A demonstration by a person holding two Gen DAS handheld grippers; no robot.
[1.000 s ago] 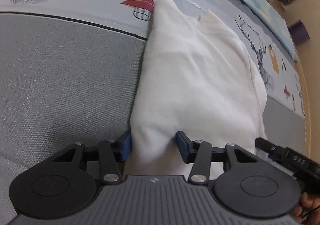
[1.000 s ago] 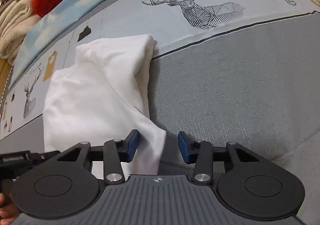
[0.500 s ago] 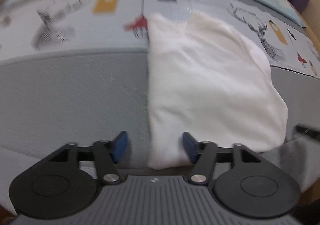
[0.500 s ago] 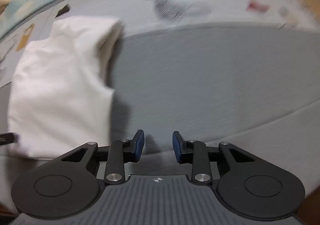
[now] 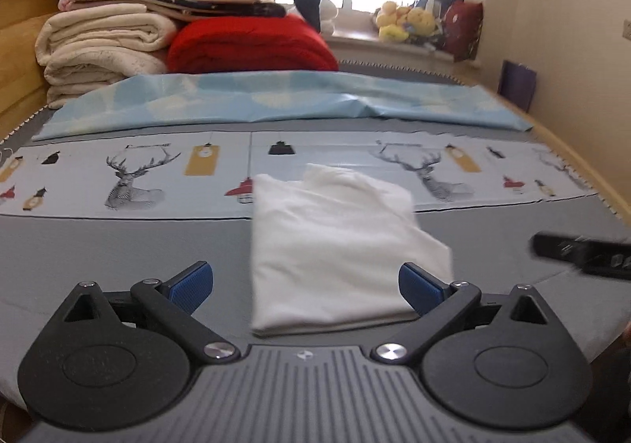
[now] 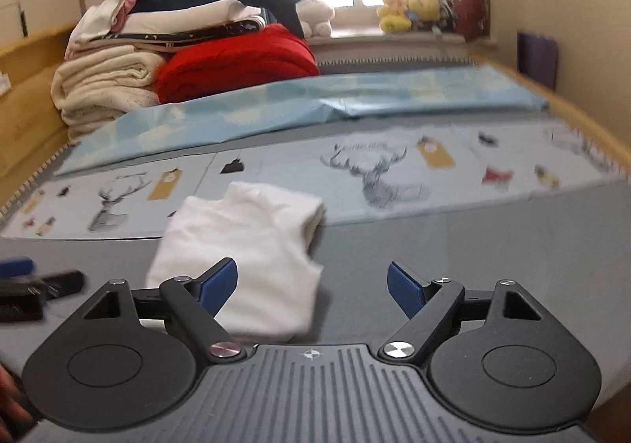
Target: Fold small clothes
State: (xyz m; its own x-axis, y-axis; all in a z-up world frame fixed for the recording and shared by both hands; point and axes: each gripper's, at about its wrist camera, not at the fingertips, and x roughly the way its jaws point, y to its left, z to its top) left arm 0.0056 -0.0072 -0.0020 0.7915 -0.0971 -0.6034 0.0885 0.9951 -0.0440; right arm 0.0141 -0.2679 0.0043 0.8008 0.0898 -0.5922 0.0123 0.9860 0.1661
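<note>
A folded white garment (image 5: 335,250) lies flat on the grey bed cover, its far end on the deer-print strip. It also shows in the right wrist view (image 6: 252,246). My left gripper (image 5: 305,287) is open and empty, pulled back just short of the garment's near edge. My right gripper (image 6: 311,287) is open and empty, near the garment's near right corner and not touching it. The right gripper's tip (image 5: 583,252) shows at the right of the left wrist view; the left gripper's tip (image 6: 27,287) shows at the left of the right wrist view.
A light blue sheet (image 5: 276,98) lies across the bed behind the deer-print strip (image 5: 130,177). Stacked blankets and a red quilt (image 5: 248,45) sit at the back left. Plush toys (image 5: 406,23) line the windowsill. A wooden bed frame (image 5: 15,45) borders the left side.
Both grippers let go of the white garment, opened wide and drew back and up. The garment now lies folded on the bed, and the views tilted up to show the room.
</note>
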